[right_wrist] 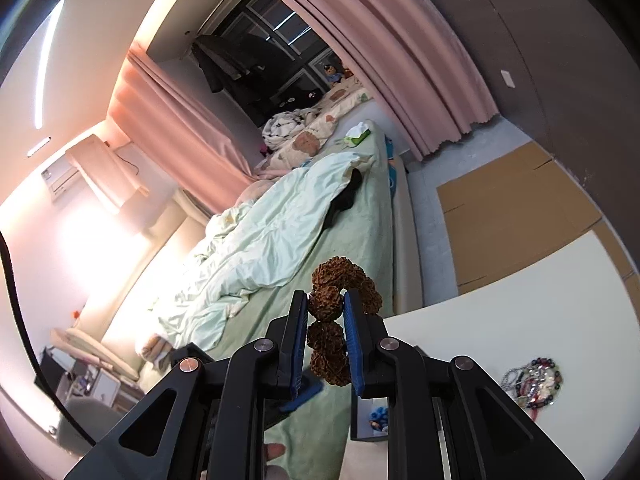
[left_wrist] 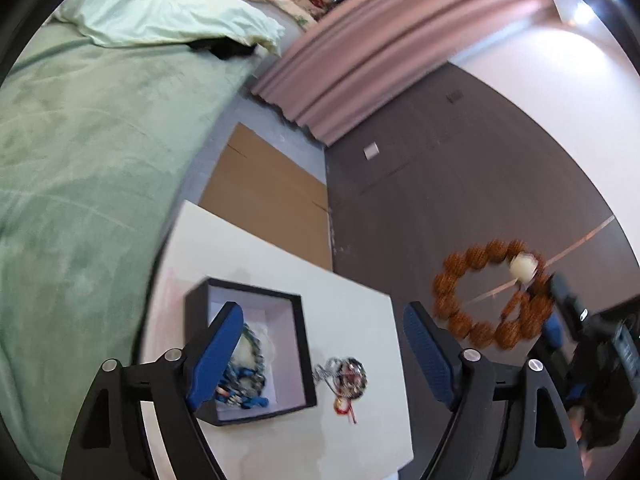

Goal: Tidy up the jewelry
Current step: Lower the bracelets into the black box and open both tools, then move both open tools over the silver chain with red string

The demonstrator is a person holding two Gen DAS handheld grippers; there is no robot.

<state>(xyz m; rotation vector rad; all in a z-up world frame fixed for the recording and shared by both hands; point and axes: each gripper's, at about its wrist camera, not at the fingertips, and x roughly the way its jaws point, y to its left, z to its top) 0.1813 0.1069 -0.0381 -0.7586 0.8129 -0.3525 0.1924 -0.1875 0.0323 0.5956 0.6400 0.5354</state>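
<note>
My right gripper is shut on a brown bead bracelet and holds it in the air above the table's edge. In the left wrist view that bracelet, with one white bead, hangs at the right from the right gripper. My left gripper is open and empty above a black jewelry box with a white lining. Blue and dark beaded pieces lie inside the box. A pile of mixed jewelry lies on the white table right of the box; it also shows in the right wrist view.
A bed with a green sheet and pale duvet runs along the table's left side. Flat cardboard lies on the floor beyond the table. Pink curtains and a dark wall stand behind.
</note>
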